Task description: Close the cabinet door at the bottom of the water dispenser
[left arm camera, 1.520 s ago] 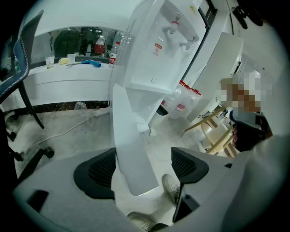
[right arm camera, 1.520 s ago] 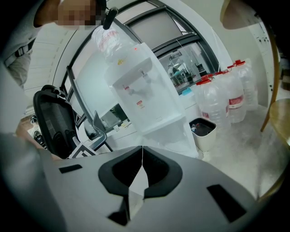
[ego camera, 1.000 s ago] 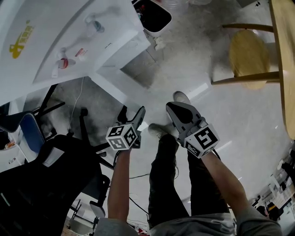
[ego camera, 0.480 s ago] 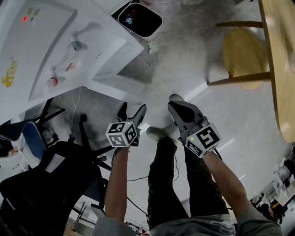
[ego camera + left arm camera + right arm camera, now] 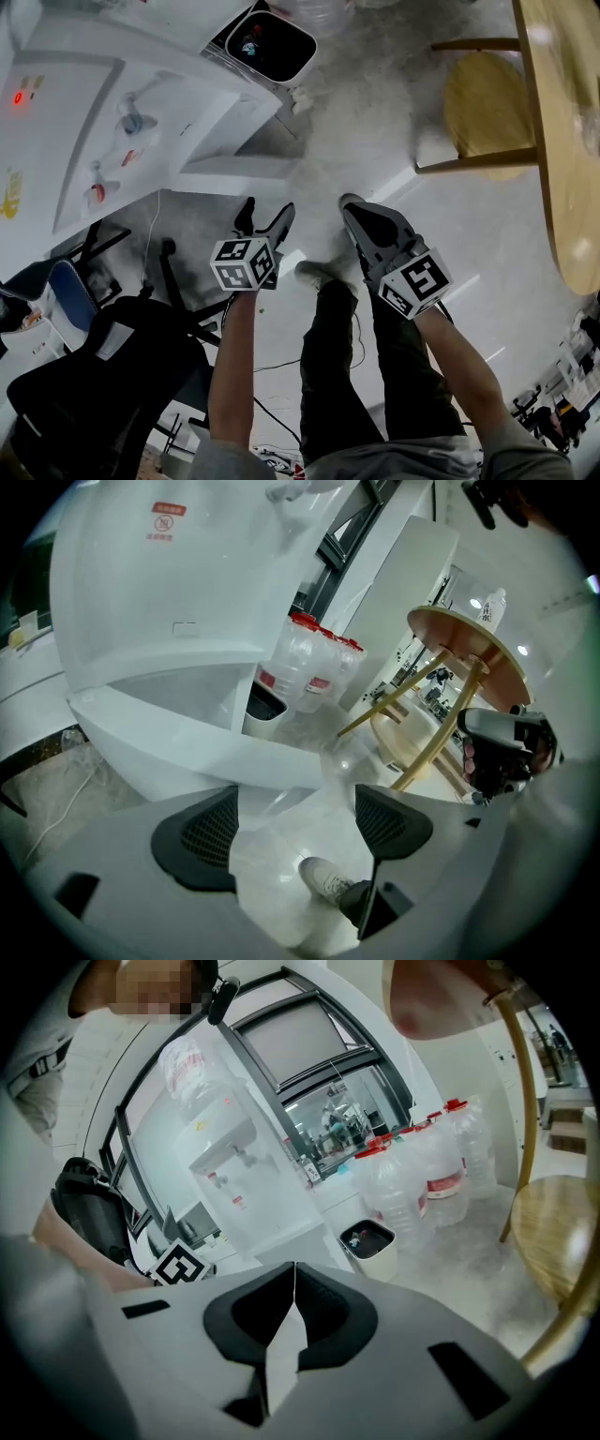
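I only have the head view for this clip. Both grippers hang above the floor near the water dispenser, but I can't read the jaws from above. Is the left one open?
Observer: Yes. In the left gripper view, the left gripper has its jaws apart with nothing between them. Only floor and the person's shoe show through the gap.
Operator: And the right one?
Observer: The right gripper has its jaws together at the tips and holds nothing.
Operator: Is anything touching the cabinet door yet?
Observer: No. The cabinet door stands open beyond the left gripper's jaws, and they are not in contact with it.
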### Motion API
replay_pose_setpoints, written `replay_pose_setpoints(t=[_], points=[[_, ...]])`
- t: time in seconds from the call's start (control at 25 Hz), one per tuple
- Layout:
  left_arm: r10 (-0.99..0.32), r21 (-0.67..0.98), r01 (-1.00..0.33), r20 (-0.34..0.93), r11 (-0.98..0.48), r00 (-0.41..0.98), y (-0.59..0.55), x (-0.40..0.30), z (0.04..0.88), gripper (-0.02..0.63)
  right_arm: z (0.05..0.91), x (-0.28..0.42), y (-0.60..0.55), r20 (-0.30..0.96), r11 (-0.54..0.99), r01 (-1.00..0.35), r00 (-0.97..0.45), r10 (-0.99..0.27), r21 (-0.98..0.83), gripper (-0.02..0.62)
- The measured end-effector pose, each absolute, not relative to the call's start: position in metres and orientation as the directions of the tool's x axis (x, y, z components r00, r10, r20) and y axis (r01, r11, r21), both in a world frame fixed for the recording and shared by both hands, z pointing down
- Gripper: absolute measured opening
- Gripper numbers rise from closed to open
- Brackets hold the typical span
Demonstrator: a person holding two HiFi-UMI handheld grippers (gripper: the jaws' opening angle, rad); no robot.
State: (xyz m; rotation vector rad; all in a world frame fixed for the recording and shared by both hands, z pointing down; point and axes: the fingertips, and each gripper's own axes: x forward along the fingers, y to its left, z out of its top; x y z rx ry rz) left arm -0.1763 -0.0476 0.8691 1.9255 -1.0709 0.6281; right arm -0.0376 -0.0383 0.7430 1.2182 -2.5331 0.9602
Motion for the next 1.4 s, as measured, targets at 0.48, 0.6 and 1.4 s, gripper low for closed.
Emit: replay_pose_setpoints(t=[0.48, 0.6, 1.4], points=[[-0.431, 0.411, -0.849, 0.734, -0.332, 0.525, -0.079, -0.163, 0.869, 0.376, 0.746, -0.021, -0.057, 0.417, 0.433, -0.765, -0.630, -0.655, -0.477, 0.011], [-0.433, 0.405, -0.846, 0.731, -0.347, 0.528, -0.091, -0.160, 0.869, 0.376, 0.747, -0.017, -0.062, 0.418, 0.427, -0.770, -0.623, -0.661, -0.474, 0.011], [-0.449, 0.302, -0.853, 0.748, -0.426, 0.489, -0.179, -0.164, 0.889, 0.376, 0.755, 0.013, -0.078, 0.444, 0.358, -0.818, -0.553, -0.706, -0.450, 0.011]])
